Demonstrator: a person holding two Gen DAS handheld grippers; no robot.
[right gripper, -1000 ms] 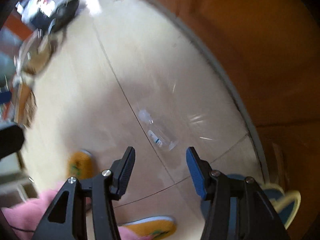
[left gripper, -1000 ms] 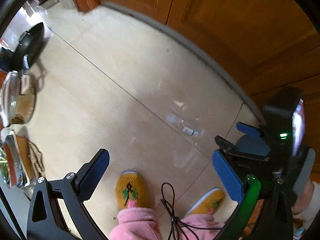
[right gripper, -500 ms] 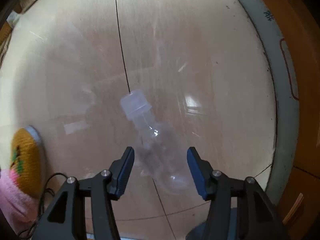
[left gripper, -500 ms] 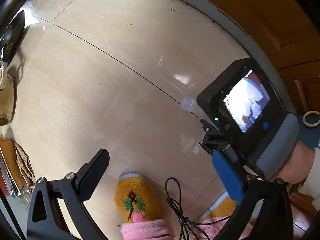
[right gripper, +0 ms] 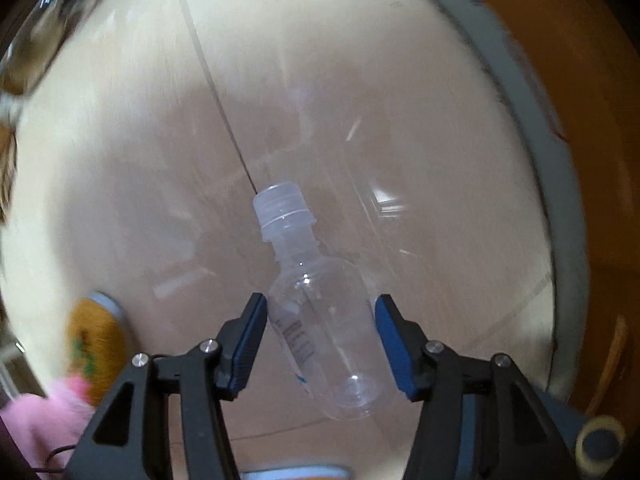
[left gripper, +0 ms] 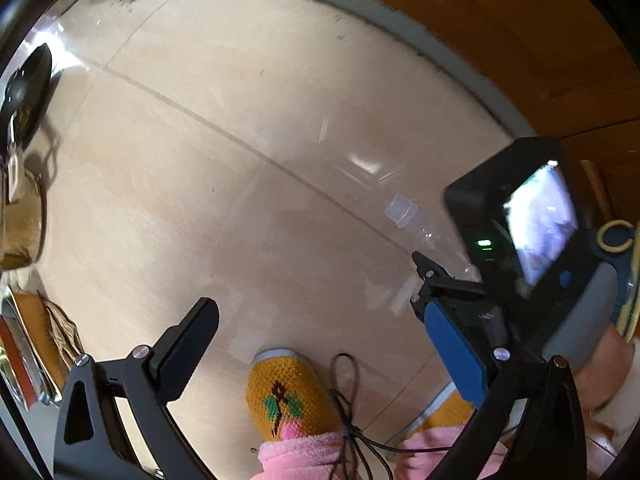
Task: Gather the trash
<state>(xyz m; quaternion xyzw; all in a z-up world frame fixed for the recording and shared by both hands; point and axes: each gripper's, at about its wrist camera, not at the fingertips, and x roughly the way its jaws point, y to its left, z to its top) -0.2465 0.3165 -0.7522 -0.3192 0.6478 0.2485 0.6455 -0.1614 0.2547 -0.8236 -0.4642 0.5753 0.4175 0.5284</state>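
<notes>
Both claws have come down toward the floor (right gripper: pixel 400 128). From the right claw (right gripper: pixel 320 344), the clear bottle (right gripper: pixel 320 320) was small and far ahead of the fingertips a second ago; now it looms large, its body lying between the two blue pads, cap pointing away from the claw. The pads stand just beside the bottle's sides and are not pressing on it; the jaws have just been closing slightly. From the left claw (left gripper: pixel 320 344), the right-hand device with its lit screen (left gripper: pixel 540 220) has slid in beside the right finger and now covers most of the bottle, leaving the cap (left gripper: pixel 400 210) showing.
</notes>
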